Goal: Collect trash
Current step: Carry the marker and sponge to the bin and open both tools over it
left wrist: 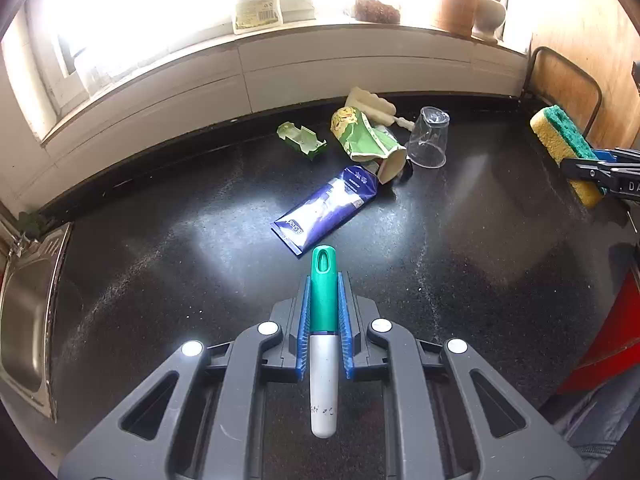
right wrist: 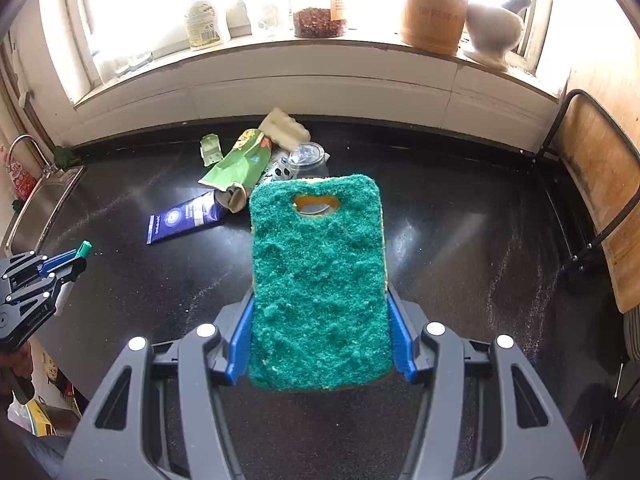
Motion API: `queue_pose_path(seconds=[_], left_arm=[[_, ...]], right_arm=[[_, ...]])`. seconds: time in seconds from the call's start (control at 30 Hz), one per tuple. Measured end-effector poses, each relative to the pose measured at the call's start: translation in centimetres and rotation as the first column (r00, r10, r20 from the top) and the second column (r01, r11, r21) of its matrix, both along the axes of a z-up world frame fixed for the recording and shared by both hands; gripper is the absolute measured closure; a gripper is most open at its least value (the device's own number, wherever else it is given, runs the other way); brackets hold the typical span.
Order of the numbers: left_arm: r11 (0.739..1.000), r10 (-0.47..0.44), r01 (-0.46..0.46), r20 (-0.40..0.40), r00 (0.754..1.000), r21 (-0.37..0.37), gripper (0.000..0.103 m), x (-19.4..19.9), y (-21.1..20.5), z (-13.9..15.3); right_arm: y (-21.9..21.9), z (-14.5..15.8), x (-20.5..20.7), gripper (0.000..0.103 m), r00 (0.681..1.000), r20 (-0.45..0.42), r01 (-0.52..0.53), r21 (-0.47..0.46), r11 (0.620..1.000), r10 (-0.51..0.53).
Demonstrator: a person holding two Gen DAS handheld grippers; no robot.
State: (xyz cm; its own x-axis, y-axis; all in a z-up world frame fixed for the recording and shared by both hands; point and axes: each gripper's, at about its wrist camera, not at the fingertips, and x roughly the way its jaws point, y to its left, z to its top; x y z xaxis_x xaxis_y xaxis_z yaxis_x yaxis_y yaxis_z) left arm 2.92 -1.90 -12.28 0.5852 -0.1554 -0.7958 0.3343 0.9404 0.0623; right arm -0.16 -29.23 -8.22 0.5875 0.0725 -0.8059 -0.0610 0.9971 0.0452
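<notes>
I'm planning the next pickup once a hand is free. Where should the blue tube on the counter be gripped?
Probably across the flat mid-body of the blue tube, coming from above with the fingers over its two long edges. It lies flat, and its cap end touches the crushed green carton, so stay toward the free crimped end.

Both wrist views angled steeply down over black counter (left wrist: pixel 460 248), facing window; shared: litter pile (right wrist: pixel 248 160) by wall.

The black table (left wrist: pixel 460 240) looks glossy and speckled; the sponge (right wrist: pixel 320 280) has a rough green scouring face; the sink (left wrist: pixel 24 312) is brushed metal.
</notes>
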Motion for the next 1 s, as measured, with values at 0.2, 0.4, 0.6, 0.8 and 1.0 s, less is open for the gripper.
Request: queue_pose_path(seconds=[0.2, 0.4, 0.6, 0.8, 1.0], left_arm=[[0.995, 0.096, -0.095, 0.047, 0.994, -0.026, 0.09, -0.6, 2.5, 1.8], [0.948, 0.317, -0.312, 0.096, 0.944, -0.066, 0.09, -4.1, 9.2, 4.0], [0.79, 0.613, -0.609, 0.095, 0.784, -0.068, 0.09, -12.7, 18.7, 3.7], [0.573, 0.819, -0.818, 0.025, 0.573, -0.054, 0.09, -22.5, 26.3, 0.2], [0.424, 0.904, -0.905, -0.044, 0.425, -0.027, 0.09, -30.4, 30.9, -5.6]], right_arm=[[3.5, 2.1, 1.3, 0.047, 0.993, 0.053, -0.102, -0.009, 0.995, 0.103], [13.4, 3.8, 2.6, 0.047, 0.928, 0.097, -0.361, 0.009, 0.932, 0.359], [27.6, 3.6, 0.0, 0.047, 0.748, 0.103, -0.662, 0.063, 0.746, 0.655], [42.0, 1.0, -6.9, 0.047, 0.486, 0.06, -0.868, 0.149, 0.474, 0.872], [52.4, -4.6, -13.6, 0.047, 0.288, -0.054, -0.932, 0.215, 0.293, 0.956]])
